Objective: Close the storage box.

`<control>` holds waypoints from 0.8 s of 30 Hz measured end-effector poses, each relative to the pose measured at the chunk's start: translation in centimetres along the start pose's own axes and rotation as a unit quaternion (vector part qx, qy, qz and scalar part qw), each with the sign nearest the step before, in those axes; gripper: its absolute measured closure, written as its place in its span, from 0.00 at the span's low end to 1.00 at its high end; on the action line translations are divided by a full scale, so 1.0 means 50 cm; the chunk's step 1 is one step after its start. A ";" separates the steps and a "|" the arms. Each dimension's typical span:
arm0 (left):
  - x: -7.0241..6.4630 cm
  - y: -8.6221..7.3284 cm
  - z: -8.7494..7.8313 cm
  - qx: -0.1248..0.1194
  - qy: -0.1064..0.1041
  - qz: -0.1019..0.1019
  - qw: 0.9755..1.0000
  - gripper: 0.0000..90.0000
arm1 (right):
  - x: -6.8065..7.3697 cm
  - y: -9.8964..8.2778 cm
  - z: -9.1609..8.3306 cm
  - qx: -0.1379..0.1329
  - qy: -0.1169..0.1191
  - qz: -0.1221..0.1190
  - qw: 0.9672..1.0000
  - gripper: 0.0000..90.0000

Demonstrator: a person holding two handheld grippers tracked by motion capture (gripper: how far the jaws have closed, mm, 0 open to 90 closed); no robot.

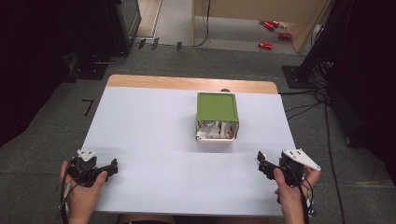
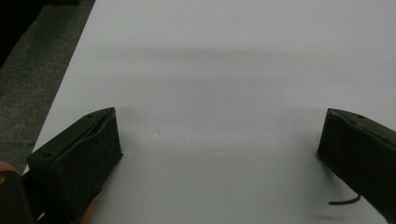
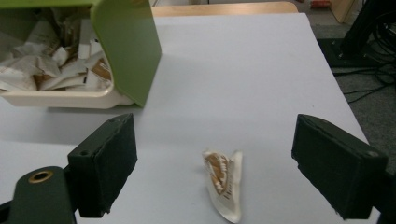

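On the white table (image 1: 154, 140) over grey carpet (image 1: 46, 140), both tools gape wide, a crumpled wrapper (image 3: 226, 184) between the right tool's (image 3: 215, 168) jaws.

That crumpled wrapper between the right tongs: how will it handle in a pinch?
The wrapper looks like thin creased paper or film, so it is probably floppy and will likely crush flat rather than resist. It seems very light, so a nudge from the right tongs may slide it across the smooth white table. It lies flat, so it is unlikely to roll.
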State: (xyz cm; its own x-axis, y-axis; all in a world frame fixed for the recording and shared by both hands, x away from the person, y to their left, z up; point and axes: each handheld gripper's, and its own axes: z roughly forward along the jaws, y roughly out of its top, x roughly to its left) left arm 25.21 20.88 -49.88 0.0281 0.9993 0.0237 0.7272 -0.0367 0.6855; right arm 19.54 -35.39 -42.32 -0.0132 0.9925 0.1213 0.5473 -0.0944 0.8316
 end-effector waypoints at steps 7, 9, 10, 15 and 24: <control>0.000 0.000 0.000 0.000 0.000 0.000 1.000 0.00 | -0.038 -0.021 -0.004 0.009 -0.013 0.004 1.000 0.16; 0.000 0.000 0.000 0.000 0.000 0.000 1.000 0.00 | -0.048 -0.027 -0.005 0.010 -0.018 0.005 1.000 0.16; 0.000 0.000 0.000 0.000 0.000 0.000 1.000 0.00 | -0.048 -0.027 -0.005 0.010 -0.018 0.005 1.000 0.16; 0.000 0.000 0.000 0.000 0.000 -0.001 1.000 0.00 | -0.075 -0.042 -0.006 0.016 -0.029 0.010 0.999 0.16; 0.000 0.000 0.000 0.000 0.000 0.000 1.000 0.00 | -0.106 -0.057 -0.009 0.019 -0.036 0.017 0.999 0.16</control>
State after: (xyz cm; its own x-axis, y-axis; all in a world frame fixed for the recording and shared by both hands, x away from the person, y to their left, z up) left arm 25.20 20.88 -49.88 0.0273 0.9994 0.0233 0.7266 -0.0359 0.6861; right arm 17.66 -40.42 -45.09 0.0659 0.9919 0.1086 0.5778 -0.1267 0.8063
